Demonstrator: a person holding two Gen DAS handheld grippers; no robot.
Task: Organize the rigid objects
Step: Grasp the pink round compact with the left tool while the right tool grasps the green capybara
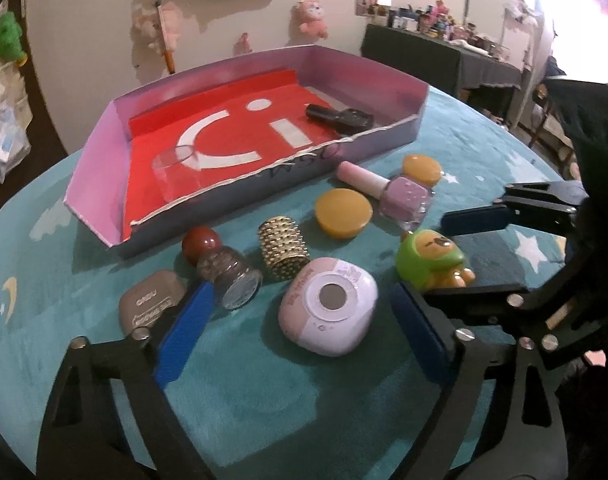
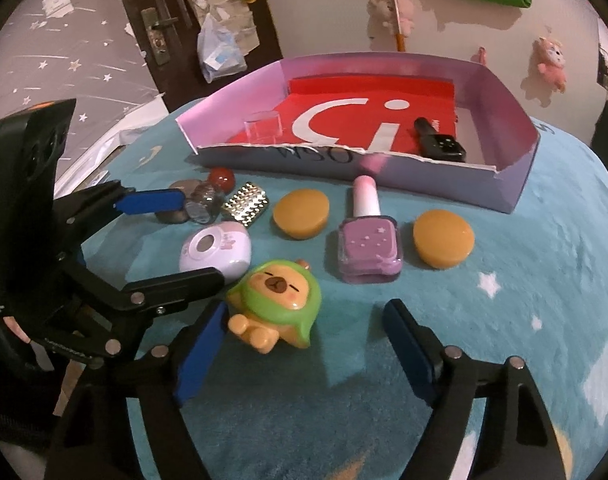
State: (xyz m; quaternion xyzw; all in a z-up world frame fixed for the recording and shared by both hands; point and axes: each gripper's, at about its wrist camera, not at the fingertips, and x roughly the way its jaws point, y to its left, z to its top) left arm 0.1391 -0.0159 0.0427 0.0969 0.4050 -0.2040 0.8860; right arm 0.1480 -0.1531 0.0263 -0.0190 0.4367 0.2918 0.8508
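studded gold cylinder (image 1: 283, 253), fuzzy mat (image 1: 243, 408)

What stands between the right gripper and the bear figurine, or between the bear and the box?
Nothing blocks the open right gripper; the bear lies just ahead. Between it and the box lie the nail polish and an orange disc, so lift over them.

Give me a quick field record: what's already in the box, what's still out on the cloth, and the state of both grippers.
box: tray on teal cloth
in box: black watch; clear cup
on cloth: two orange discs, nail polish, bear figure, pink-white case, gold studded cylinder, red-capped bottle, grey case
left gripper: open, empty
right gripper: open, empty, bear figure near its left finger
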